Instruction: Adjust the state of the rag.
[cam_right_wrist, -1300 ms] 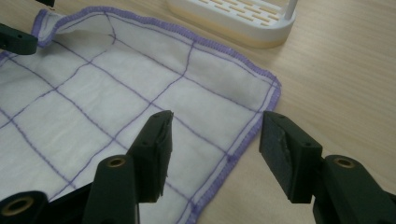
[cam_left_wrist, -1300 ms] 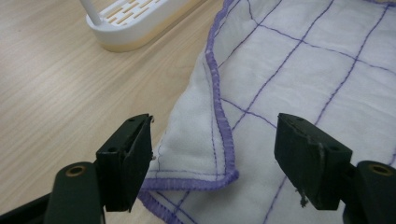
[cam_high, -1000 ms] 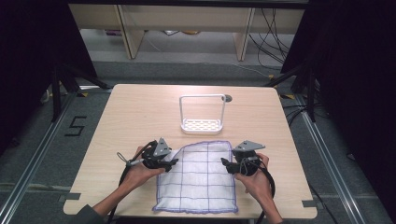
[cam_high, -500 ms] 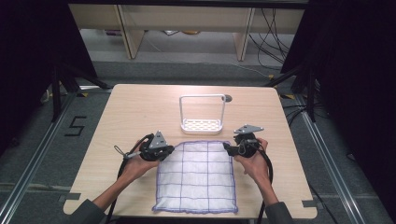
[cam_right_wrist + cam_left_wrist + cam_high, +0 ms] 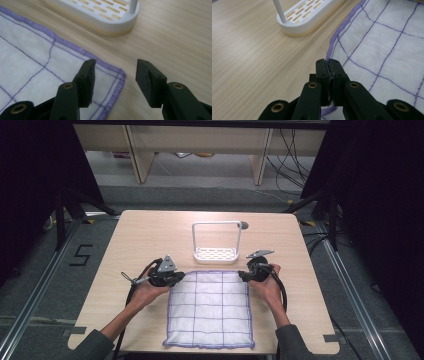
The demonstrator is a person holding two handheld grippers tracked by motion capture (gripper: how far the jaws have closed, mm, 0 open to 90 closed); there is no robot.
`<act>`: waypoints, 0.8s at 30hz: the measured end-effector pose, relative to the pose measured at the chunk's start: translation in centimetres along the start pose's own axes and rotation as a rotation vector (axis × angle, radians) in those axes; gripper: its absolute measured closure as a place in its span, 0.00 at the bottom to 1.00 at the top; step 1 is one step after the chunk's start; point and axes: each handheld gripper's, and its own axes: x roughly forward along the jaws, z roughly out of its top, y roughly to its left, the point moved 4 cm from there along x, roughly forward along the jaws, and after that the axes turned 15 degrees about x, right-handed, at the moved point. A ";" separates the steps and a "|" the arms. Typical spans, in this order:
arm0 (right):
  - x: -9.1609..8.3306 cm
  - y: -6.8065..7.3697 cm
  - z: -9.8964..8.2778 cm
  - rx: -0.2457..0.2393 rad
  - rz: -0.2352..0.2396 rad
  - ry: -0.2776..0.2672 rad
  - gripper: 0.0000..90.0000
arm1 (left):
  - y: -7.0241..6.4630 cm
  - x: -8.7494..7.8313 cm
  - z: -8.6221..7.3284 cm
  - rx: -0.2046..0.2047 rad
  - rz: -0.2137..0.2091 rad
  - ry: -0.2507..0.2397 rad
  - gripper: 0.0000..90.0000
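A white woven cloth with a purple stitched grid and purple hemmed edge lies flat on the pale wood-grain worktop, near the front edge, with its far edge just short of a white plastic slotted rack with a hooped wire handle.

The far left corner of the cloth is pinched by the left gripper, whose jaws are closed fully on the hem; a thin fold of fabric is seen between the pads. The right gripper is placed over the far right corner, its jaws about half open and lately closing. One jaw stands over the cloth and the other over bare wood beyond the hem, so nothing is gripped there.

The step in hand is judged to be the securing of both far corners before the cloth is lifted or folded. For a sound result, the right jaws should be lowered until the hem is bracketed, then closed on the doubled purple edging rather than on the thin single layer inside it. An equal bite should be taken at both corners so that the cloth is carried without skew. The rack is close behind and should not be knocked.

The cloth appears soft, light and slightly puckered along its stitch lines; the worktop is smooth and matt; the rack is rigid and glossy.
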 end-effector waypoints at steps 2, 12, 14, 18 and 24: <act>0.0 0.1 -0.1 0.011 -0.006 0.010 0.56 | 0.3 0.0 0.0 -0.016 0.000 -0.008 0.96; 1.2 0.6 -0.5 -0.003 0.004 0.032 0.63 | 0.9 0.5 -0.2 -0.039 -0.005 -0.012 0.96; 1.1 0.9 -0.7 0.032 0.022 0.041 0.69 | 0.9 0.4 -0.2 -0.044 0.000 -0.013 0.96; 1.2 1.1 -0.8 0.025 0.054 0.021 0.86 | 0.9 0.4 -0.2 -0.038 -0.005 -0.012 0.96; 1.2 1.3 -0.9 -0.019 0.067 0.012 0.96 | 0.9 0.4 -0.3 -0.038 -0.013 -0.017 0.96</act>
